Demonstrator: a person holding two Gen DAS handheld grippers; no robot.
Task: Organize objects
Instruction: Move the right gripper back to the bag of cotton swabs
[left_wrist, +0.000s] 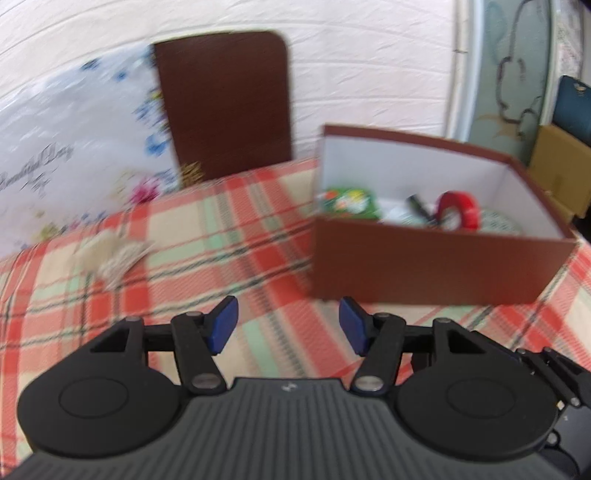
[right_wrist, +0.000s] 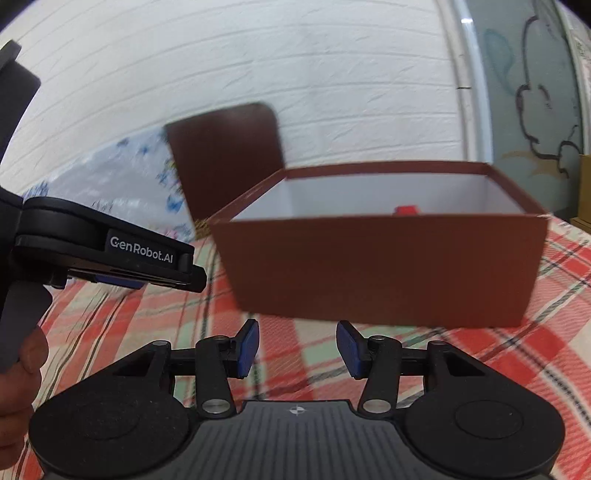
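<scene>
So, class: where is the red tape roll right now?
In the left wrist view the red tape roll stands on edge inside the open brown box, right of a green packet and beside a black item.

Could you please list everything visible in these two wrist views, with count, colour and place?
box: one, brown outside, white inside, open, on the cloth at right.
tape roll: one, red, upright inside the box.
packet: one, green, inside the box at left.
other box contents: dark and white items, too blurred to name.
lid: one, brown, leaning upright against the wall behind the cloth.
bag: one, clear with blue flowers, left of the lid.
paper scrap: one, beige, on the cloth at left.
cloth: one, red, green and cream plaid, under everything.
carton: one, tan, far right.
left gripper: one, black, blue pads, open, empty.
right gripper: one, black, blue pads, open, empty.
hand: one, holding the left gripper's handle.
</scene>
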